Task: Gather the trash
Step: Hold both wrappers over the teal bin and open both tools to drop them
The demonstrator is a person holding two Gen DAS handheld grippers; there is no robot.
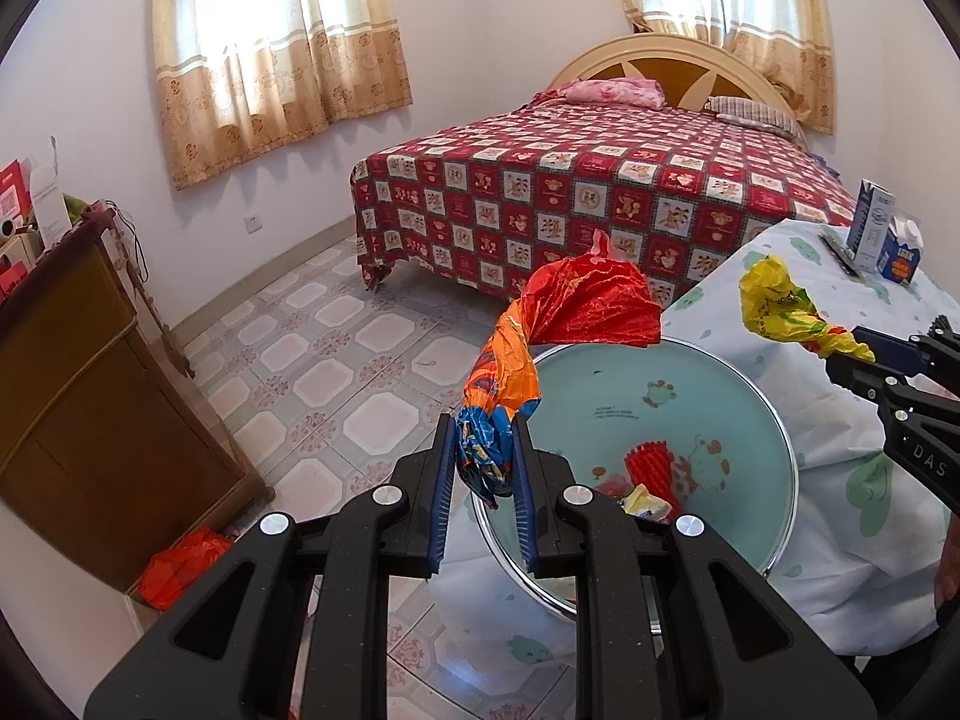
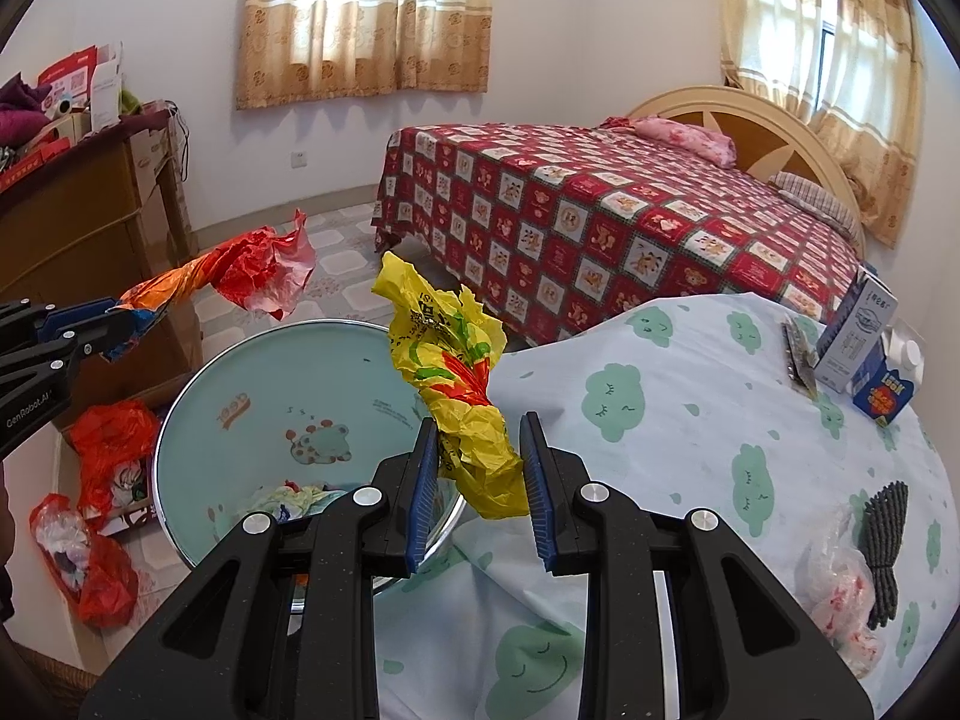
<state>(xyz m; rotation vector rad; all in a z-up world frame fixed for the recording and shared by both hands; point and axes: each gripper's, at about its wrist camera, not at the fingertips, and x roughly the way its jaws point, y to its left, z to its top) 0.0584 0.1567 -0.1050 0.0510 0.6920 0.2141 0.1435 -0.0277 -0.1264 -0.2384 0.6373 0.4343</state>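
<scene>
The left gripper (image 1: 483, 468) pinches the twisted tail of a red and orange wrapper (image 1: 564, 324) at the near rim of the pale green basin (image 1: 690, 384); the wrapper's crumpled red end fans out above the basin's far rim. Right of the basin, the right gripper (image 1: 855, 354) clamps a yellow wrapper (image 1: 780, 306) over the cloth-covered table (image 1: 840, 480); scraps lie in the basin's bottom

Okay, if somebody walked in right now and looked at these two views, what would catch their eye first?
Probably the two crumpled wrappers held up in mid-air: the left gripper clamps a red-and-orange wrapper, and the right gripper a yellow wrapper. Both hang over a pale blue basin with scraps already in it, beside the cloth-covered table. Behind stands a bed with a red checked cover.
</scene>
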